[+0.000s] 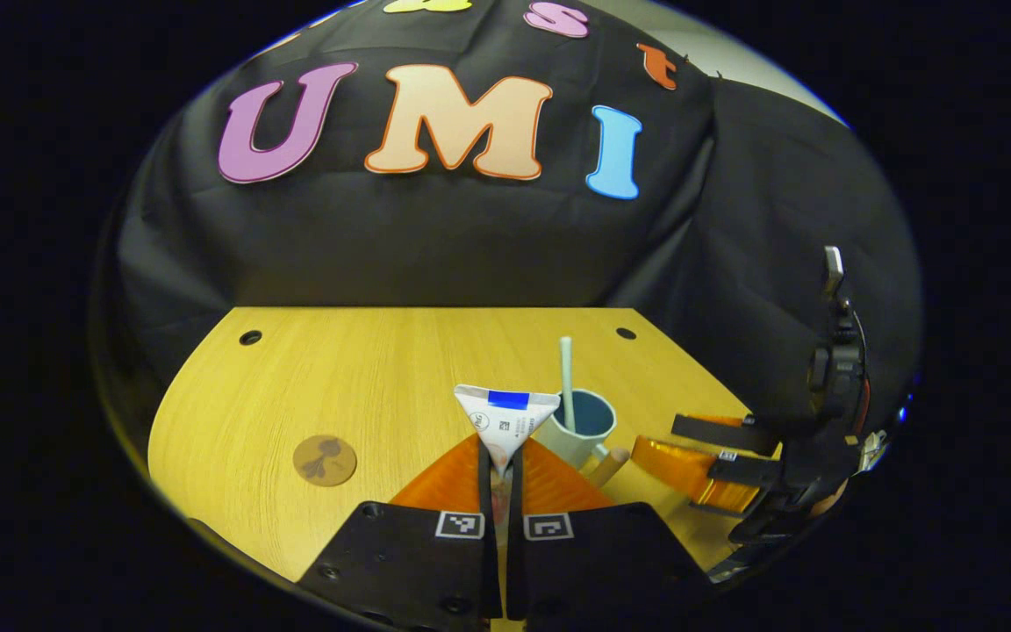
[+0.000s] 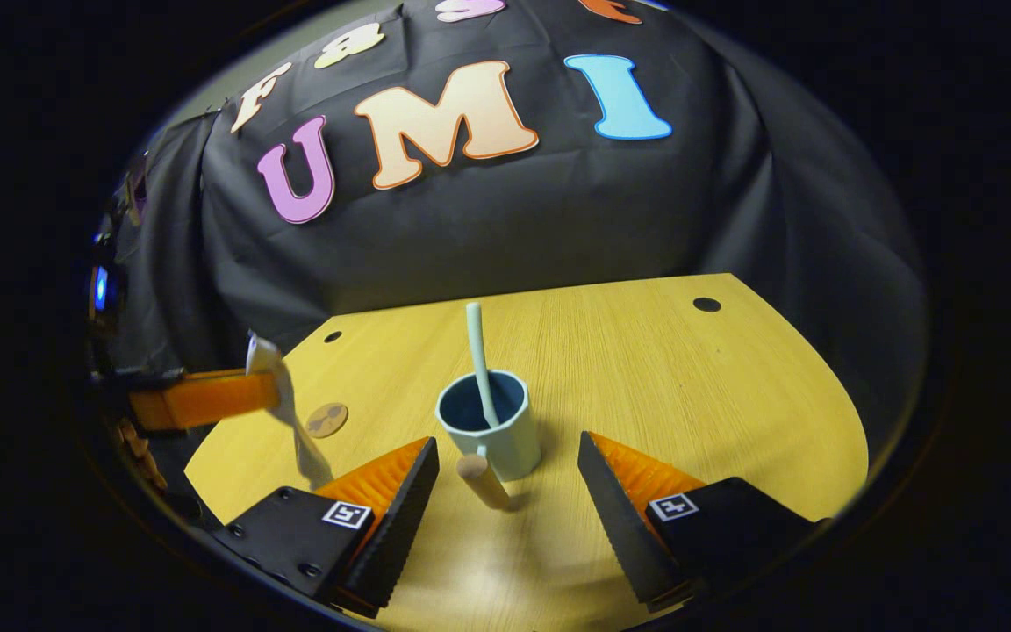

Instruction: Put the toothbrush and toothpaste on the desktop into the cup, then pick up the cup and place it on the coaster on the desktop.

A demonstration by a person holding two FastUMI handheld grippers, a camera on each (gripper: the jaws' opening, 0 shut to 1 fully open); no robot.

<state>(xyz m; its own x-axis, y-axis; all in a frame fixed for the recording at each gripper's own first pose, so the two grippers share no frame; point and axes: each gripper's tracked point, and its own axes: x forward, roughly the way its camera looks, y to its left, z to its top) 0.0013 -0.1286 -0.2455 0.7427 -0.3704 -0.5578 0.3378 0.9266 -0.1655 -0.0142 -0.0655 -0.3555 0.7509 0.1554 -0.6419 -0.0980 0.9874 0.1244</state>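
Left gripper view: left tongs (image 1: 498, 478) pinch the soft, light toothpaste (image 1: 505, 421) near the cup (image 1: 582, 427) holding the toothbrush (image 1: 567, 373). Grab its stiff flat end. Right tongs (image 2: 505, 491) are spread wide.

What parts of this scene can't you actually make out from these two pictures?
- Lower end of the toothpaste tube: left gripper view, hidden between the left gripper fingers clamping it.
- Brush end of the toothbrush: right gripper view, sunk inside the cup.
- The cup's lower body: left gripper view, behind the tube and fingers.
- Print on the coaster: too small in both views.
- Right gripper: open, body cut off by the bottom edge.
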